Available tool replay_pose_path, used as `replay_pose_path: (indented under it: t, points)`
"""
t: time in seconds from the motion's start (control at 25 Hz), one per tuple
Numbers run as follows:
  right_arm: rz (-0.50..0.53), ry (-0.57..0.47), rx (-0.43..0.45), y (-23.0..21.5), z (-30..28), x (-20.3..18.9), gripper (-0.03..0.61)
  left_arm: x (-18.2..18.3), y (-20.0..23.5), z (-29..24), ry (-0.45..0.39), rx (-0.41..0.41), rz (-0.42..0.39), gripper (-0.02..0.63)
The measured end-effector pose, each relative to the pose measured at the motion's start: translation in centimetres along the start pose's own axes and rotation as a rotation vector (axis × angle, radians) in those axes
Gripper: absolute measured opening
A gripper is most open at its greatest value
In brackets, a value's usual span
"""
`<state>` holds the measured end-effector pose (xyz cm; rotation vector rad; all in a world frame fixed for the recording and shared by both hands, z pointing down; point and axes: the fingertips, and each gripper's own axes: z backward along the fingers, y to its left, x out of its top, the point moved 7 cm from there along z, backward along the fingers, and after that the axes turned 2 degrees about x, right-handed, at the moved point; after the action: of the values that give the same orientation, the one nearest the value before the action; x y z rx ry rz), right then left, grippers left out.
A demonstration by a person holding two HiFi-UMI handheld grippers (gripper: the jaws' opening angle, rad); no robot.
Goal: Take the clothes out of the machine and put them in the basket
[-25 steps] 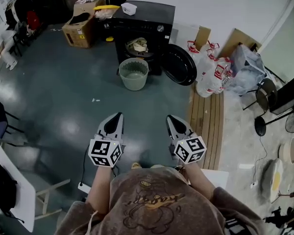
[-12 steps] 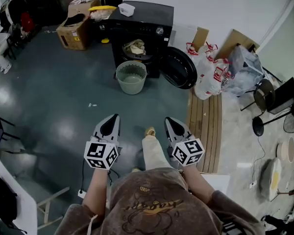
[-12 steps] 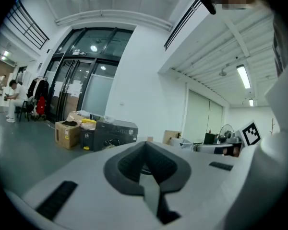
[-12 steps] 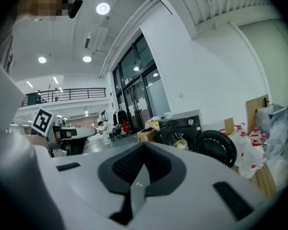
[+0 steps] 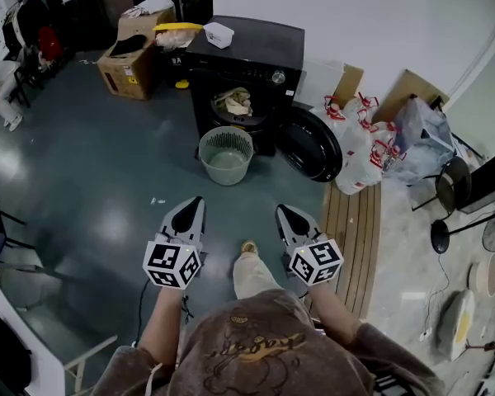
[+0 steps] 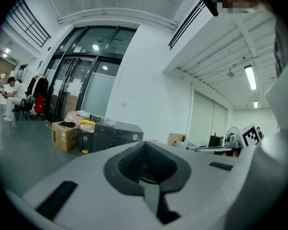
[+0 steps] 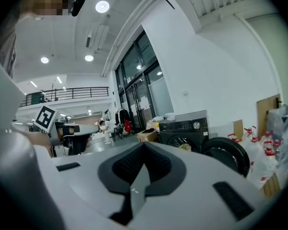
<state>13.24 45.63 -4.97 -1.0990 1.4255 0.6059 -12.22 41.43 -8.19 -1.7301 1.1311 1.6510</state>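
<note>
The task looks barely begun. The machine [image 5: 247,64] stands in the upper middle of the head view with its round door [image 5: 312,143] swung open to the right, so that step needs no more work. A pale bundle of clothes [image 5: 233,101] lies in the drum opening, and no garment shows anywhere on the floor [image 5: 99,180] or in either claw. The green basket [image 5: 206,165] sits on the floor just in front of the drum, slightly to the left of it. From this height its inside appears bare, though the bottom is small in the frame and a thin item there could be missed.

The left claw [image 5: 198,202] and the right claw [image 5: 280,209] are in the lower middle of the head view, side by side and well apart from both machine and basket. Each one's own view shows its two jaws pressed together along a single seam with nothing between them, so both are closed and empty.

Everything that counts is left to do: get to the machine, open a claw, take hold of the clothes in the drum, carry them out and drop them in the basket, and repeat until the drum is empty.
</note>
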Motion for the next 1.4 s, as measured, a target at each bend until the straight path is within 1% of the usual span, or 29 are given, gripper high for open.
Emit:
replay_pose_path:
  t: [0.32, 0.52, 0.68, 0.96, 1.2, 1.4]
  points:
    - [0.013, 0.026, 0.055, -7.9, -10.1, 4.6, -0.003, 3.4, 3.9, -11.0, 0.003, 0.044, 0.009, 0.003]
    - [0.014, 0.012, 0.075, -12.3, -15.2, 6.6, -0.003, 4.6, 5.7, -16.9, 0.003, 0.049, -0.006, 0.003]
    - [0.016, 0.019, 0.084, -15.3, -18.9, 7.6, -0.003, 5.1, 7.3, -21.1, 0.01, 0.058, 0.0, 0.003]
    - [0.003, 0.028, 0.08, -17.1, -24.7, 9.1, -0.003, 6.3, 11.1, -25.9, 0.023, 0.059, 0.009, 0.003]
    - [-0.009, 0.016, 0.047, -19.1, -30.9, 10.3, -0.003, 6.9, 15.2, -32.4, 0.048, -0.008, -0.002, 0.003]
    - [-0.022, -0.004, 0.018, -20.4, -37.5, 11.1, -0.003, 7.7, 20.3, -37.6, 0.054, -0.05, 0.001, 0.003]
